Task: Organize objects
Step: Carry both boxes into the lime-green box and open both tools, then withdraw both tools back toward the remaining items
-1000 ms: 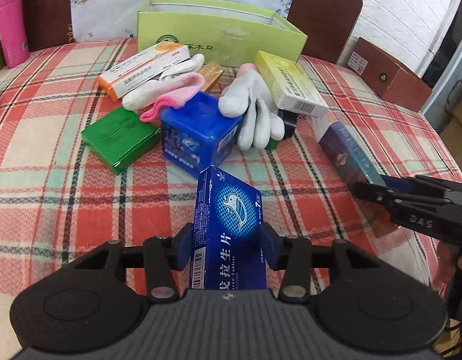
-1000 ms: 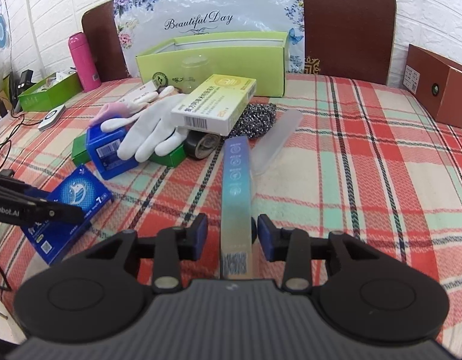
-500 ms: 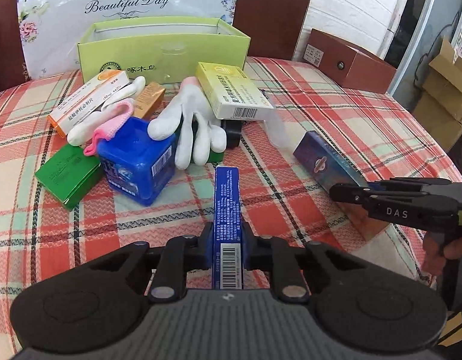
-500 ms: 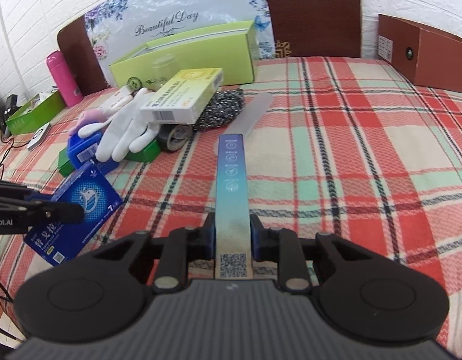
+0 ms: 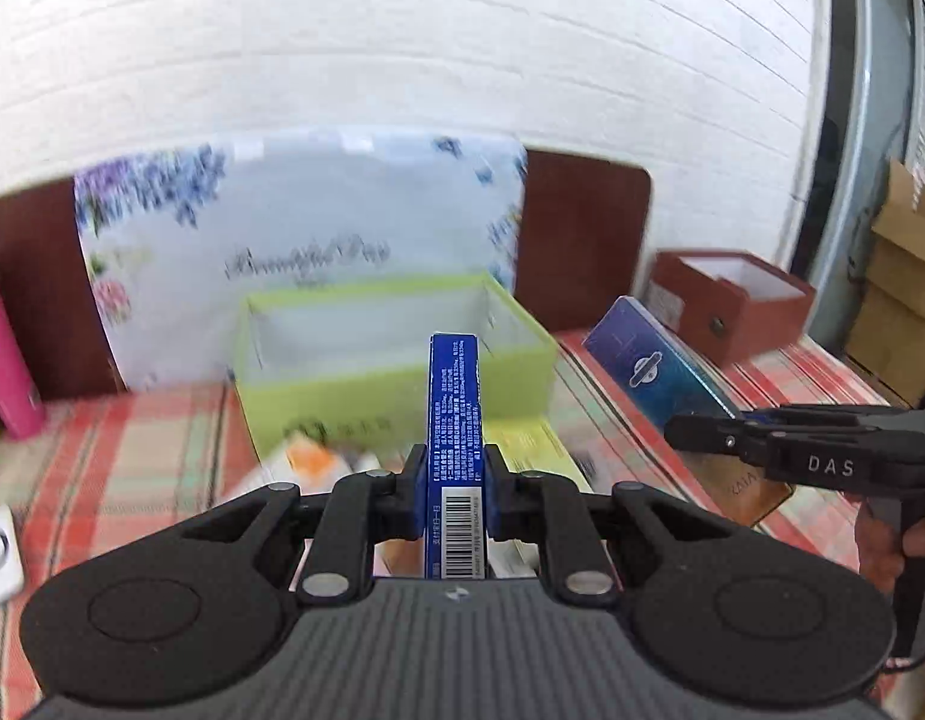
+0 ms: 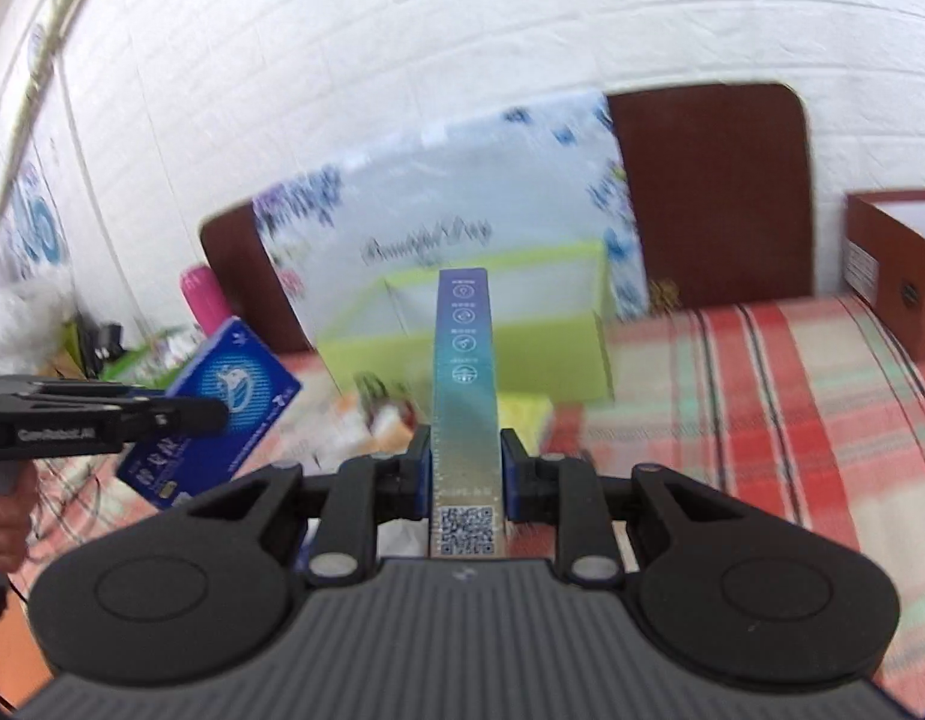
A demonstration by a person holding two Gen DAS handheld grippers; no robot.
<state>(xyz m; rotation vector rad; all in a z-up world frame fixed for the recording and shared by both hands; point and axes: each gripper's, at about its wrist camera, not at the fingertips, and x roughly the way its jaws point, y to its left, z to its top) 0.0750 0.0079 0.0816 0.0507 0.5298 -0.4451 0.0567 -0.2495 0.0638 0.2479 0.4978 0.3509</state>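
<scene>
Both boxes lifted clear of the plaid table (image 5: 162,438), both aimed toward the green open box (image 5: 396,336) at the back.

On the left: left gripper (image 5: 454,483) with fingers (image 5: 415,492) pinching the blue medicine box (image 5: 455,420) by its thin sides, barcode end toward the camera, standing on edge and upright. Seen from the right wrist view as a flat blue face with a white emblem (image 6: 222,408), tilted. Best to keep the pinch firm and level, to carry forward over the near wall of the green box, and to lower before letting go; releasing from high would probably make it fall flat or tip against the wall.

In the middle, below the grippers: blurred clutter, an orange-and-white pack (image 5: 309,459) and a yellow box (image 5: 534,444), just in front of the green box. Enough height needed to pass over these.

On the right: right gripper (image 6: 466,483) with fingers (image 6: 513,480) closed on the long blue-to-gold box (image 6: 466,384), QR code end near. Longer piece, so likely better turned along the long side of the green box. Good to place one after the other, not together, to avoid the two grippers meeting over the opening.
</scene>
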